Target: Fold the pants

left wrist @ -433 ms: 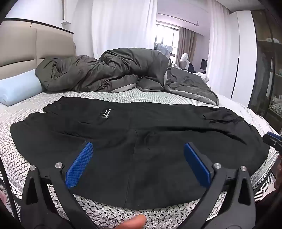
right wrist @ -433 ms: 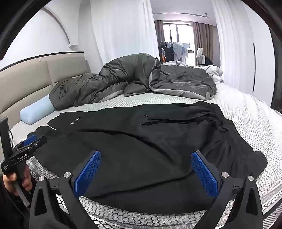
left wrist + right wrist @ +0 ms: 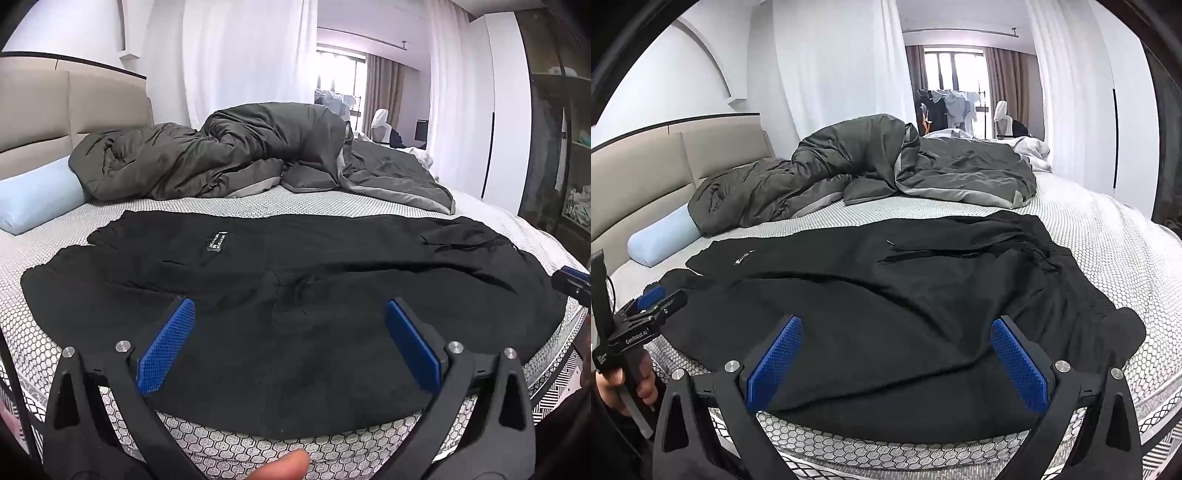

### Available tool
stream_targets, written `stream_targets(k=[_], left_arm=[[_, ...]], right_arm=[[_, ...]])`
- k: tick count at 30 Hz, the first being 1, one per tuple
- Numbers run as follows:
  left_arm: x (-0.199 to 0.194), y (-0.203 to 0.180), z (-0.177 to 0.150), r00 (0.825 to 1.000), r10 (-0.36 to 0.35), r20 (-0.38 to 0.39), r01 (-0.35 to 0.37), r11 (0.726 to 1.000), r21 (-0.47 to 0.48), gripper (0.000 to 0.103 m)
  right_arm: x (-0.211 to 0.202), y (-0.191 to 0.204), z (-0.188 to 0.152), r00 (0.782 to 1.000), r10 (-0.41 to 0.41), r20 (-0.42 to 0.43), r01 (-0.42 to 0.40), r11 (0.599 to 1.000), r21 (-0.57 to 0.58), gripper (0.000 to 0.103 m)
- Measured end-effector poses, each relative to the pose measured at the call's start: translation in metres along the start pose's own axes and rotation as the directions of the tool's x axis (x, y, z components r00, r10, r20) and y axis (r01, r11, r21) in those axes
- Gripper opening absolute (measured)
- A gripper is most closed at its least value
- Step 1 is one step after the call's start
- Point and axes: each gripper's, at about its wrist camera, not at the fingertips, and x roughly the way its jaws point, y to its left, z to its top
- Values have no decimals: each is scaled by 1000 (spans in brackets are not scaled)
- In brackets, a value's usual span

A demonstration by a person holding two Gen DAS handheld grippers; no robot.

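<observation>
The black pants (image 3: pixel 295 295) lie spread flat across the near part of the bed (image 3: pixel 258 201), filling the middle of both frames, with the waistband toward the right of the frame and the leg ends toward the left. The bed has a white honeycomb-patterned cover; a crumpled grey duvet (image 3: pixel 240 155) is heaped at centre behind the pants, and a pale blue pillow (image 3: pixel 33 195) rests at the left edge against a beige headboard (image 3: pixel 55 110). White curtains (image 3: pixel 251 55) and a window fill the upper part.

Against the earlier frame, nothing on the bed has shifted; the views match almost exactly.

The left gripper (image 3: pixel 290 332) and the right gripper (image 3: pixel 897 349) each hover over the near hem of the pants, fingers spread wide, the cloth showing between them but untouched.
</observation>
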Motion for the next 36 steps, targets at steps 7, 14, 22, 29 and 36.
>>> stream_targets(k=[7,14,22,29,36], left_arm=[[0,2,-1,1000,-4,3,4,1000,-6,102],[1,0,0,1000,-2,2,2,1000,-6,102],[0,1,-1,1000,-2,4,2,1000,-7,102],[1,0,0,1000,0,2,0,1000,-6,102],[1,0,0,1000,0,2,0,1000,-5,102]], right_arm=[[1,7,0,1000,-11,-12,11,1000,-24,103],[3,8,0,1000,-15,-19,14,999,-29,103],[5,8,0,1000,-20,-24,19,999,-25,103],[6,8,1,999,-21,-25,20,999,-25,103],[6,8,0,999,-20,-25,19,999,-27,103]])
